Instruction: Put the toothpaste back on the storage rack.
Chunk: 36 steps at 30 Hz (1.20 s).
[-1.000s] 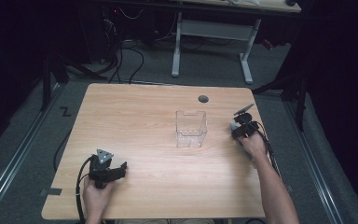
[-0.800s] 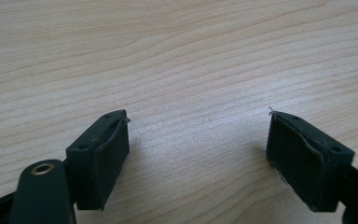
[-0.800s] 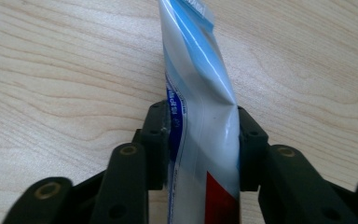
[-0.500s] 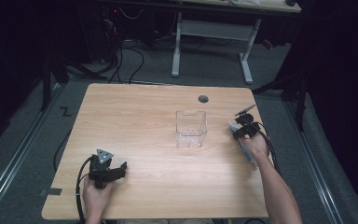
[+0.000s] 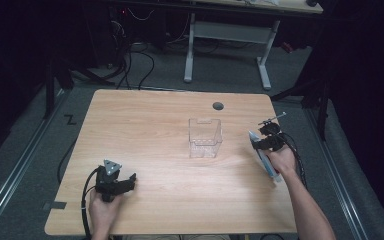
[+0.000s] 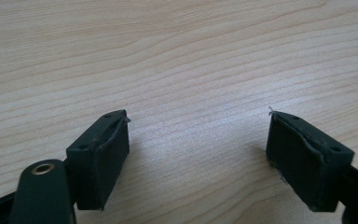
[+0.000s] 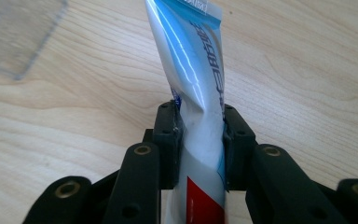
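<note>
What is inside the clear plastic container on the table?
Nothing shows inside the clear container; wood grain shows through its walls. The toothpaste tube is outside it, clamped in the right gripper.

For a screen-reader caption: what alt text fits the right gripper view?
The right gripper, jaws shut, pinches a white and blue toothpaste tube over a wooden table. A clear plastic container sits at upper left.

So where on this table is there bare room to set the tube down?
Bare wood lies between the left gripper and the clear box, and behind it toward the grommet hole. The right edge is tightest, where the right gripper holds the tube.
</note>
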Each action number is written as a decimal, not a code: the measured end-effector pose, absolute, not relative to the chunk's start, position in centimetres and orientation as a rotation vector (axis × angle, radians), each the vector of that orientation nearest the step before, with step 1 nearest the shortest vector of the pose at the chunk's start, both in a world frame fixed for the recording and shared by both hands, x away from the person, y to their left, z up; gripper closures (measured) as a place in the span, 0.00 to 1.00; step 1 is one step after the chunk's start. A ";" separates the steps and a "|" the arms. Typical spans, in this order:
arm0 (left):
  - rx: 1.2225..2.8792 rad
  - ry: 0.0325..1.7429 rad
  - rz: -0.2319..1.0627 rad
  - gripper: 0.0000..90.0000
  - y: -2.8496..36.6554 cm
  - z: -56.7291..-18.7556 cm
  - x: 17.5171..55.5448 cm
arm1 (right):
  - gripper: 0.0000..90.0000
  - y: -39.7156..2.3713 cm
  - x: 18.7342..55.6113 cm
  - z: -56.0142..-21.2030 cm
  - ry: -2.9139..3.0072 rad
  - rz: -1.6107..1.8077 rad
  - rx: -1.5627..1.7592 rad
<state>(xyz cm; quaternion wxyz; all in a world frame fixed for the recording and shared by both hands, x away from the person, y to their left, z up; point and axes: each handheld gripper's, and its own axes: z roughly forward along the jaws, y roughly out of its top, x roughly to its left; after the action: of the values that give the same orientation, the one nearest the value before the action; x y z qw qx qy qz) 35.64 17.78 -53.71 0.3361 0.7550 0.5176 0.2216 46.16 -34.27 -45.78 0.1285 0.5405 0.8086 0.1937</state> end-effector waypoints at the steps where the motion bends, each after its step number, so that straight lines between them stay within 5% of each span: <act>1: 1.968 1.350 0.578 0.24 17.8 -53.7 35.6 | 0.80 -34.2 45.9 -45.5 2.352 0.576 1.561; 36: 1.968 1.351 0.578 0.24 17.8 -53.7 35.6 | 0.80 -29.9 39.1 -40.8 2.304 1.068 1.215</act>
<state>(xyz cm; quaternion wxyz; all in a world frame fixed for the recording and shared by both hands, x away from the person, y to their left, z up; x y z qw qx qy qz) 35.64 17.77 -53.71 0.3362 0.7547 0.5180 0.2216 39.13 -29.95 -40.78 0.1622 0.4259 0.8076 0.3743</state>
